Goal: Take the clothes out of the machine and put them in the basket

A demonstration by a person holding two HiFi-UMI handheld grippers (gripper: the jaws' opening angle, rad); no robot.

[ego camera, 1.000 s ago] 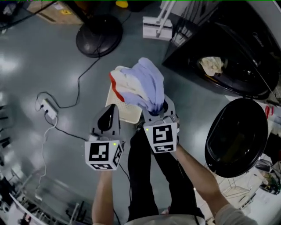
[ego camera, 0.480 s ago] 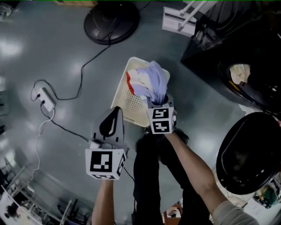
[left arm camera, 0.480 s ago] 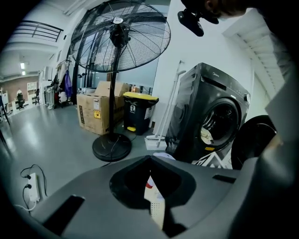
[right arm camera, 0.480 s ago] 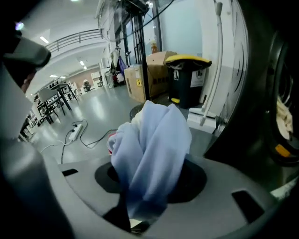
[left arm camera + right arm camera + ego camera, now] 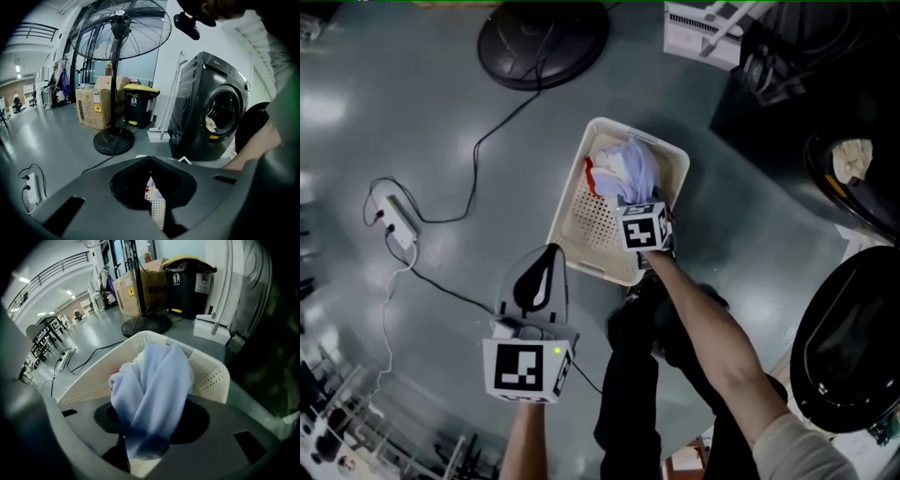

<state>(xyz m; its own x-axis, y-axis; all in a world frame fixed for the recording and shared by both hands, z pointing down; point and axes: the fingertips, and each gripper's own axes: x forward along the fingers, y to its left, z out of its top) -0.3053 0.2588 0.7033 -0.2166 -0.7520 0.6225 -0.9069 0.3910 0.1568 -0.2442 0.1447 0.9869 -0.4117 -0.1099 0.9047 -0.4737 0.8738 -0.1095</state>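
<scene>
Now: washer [image 5: 194, 98] stands open, a cloth [image 5: 211, 124] lying inside. Basket [image 5: 579, 223] sits on the floor [image 5: 441, 122] beside it. Your right gripper [image 5: 635, 200] pinches the clothes [image 5: 630, 171] inside the basket, jaws just opening; your left gripper [image 5: 549, 253] is closed, empty.

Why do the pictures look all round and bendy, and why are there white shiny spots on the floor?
Left gripper view: the wide lens rounds the picture, blackens its corners and leans the fan and washing machine. Right gripper view: same rounding, and the blue cloth near the lens looks blurry. Head view: the shiny floor shows pale glare.
</scene>
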